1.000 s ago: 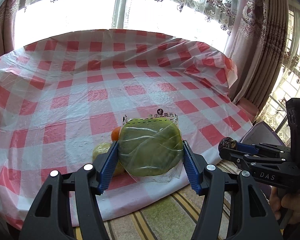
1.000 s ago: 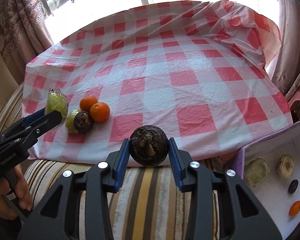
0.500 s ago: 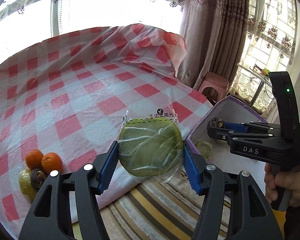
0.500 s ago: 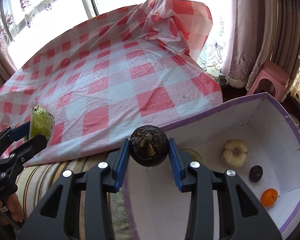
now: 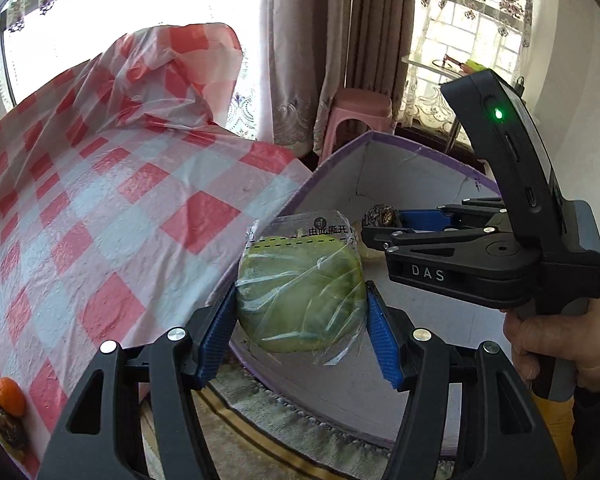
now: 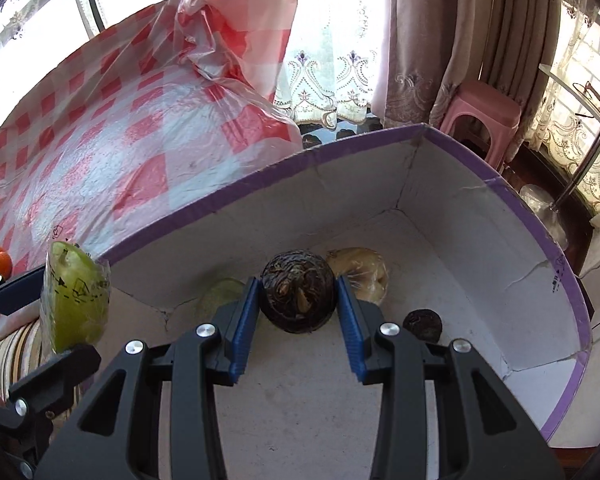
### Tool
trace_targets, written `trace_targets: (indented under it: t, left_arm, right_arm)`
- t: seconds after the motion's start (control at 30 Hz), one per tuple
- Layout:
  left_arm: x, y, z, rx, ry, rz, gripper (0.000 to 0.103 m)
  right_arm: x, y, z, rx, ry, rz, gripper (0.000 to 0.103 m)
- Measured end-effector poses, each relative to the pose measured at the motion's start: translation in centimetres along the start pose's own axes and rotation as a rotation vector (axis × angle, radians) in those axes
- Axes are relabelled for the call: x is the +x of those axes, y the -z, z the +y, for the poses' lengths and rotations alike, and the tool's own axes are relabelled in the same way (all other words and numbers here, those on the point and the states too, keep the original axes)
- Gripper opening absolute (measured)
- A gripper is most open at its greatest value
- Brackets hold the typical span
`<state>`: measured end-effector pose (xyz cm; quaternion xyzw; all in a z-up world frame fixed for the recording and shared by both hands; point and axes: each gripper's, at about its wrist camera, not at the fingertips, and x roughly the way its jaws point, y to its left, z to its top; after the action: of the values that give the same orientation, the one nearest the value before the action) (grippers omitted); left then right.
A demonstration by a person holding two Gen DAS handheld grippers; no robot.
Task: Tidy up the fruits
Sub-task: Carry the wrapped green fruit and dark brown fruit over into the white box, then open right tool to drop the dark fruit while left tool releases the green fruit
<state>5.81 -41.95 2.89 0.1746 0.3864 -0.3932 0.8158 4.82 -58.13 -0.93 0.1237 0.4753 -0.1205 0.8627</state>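
- The left gripper was clamped on a green fruit sealed in clear wrap, its blue pads pressing the fruit's two sides.
- The green fruit hung above the near left wall of the box, at the box's purple rim.
- The right gripper was clamped on a dark round fruit, with both pads against its sides.
- The dark fruit was held over the box floor, inside the walls.
- A hand gripped the right gripper's handle at the right edge of the left wrist view.
- On the box floor lay a pale yellow fruit near the far wall, a small dark fruit nearer the right wall, and a pale green fruit by the left wall, partly hidden by the gripper.
- Two oranges and another dark fruit lay at the near edge of the checked cloth, well apart from the box.
- A pink stool stood beyond the box's far corner, in front of the curtain.
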Motion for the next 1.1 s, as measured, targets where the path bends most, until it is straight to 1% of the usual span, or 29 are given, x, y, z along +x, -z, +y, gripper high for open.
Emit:
trace_targets:
  t: [0.13,0.23,0.4,0.53,0.73,0.8,0.83,0.87,0.97,1.1]
  left_arm:
    - [2.5,-0.3,-2.0,0.078,0.016,0.074,0.059]
    - [4.4,-0.2,-3.3,0.130,0.011,0.138,0.059]
    - [7.2,0.4,-3.9,0.164,0.030,0.240,0.059]
    - [8.8,1.1,-4.2,0.179,0.033,0.302,0.059]
    - [9.4,1.6,-4.4,0.188,0.032,0.324,0.060]
    - [9.6,1.4,-4.5,0.188,0.034,0.325,0.060]
    - [9.6,1.4,-4.5,0.188,0.035,0.326,0.060]
    - [9.6,1.4,-4.4,0.188,0.036,0.325,0.060]
    - [9.7,1.5,-4.5,0.188,0.037,0.323,0.060]
    - [9.6,1.6,-4.3,0.183,0.049,0.309,0.064]
  right_arm:
    - [1.0,-0.3,-0.5,-0.021,0.079,0.038,0.039]
    - [2.2,-0.3,-0.8,-0.051,0.128,0.091,0.039]
    - [3.5,-0.3,-0.7,-0.069,0.142,0.149,0.039]
    - [4.5,0.1,0.0,-0.110,0.167,0.192,0.040]
    - [5.2,0.4,0.1,-0.110,0.170,0.221,0.041]
    - [5.3,0.4,0.1,-0.107,0.174,0.221,0.051]
    - [5.3,0.3,0.2,-0.105,0.173,0.221,0.053]
    - [5.3,0.3,0.1,-0.106,0.171,0.221,0.055]
    - [5.2,0.3,0.2,-0.100,0.169,0.219,0.055]
    - [4.8,0.3,-0.2,-0.093,0.165,0.211,0.063]
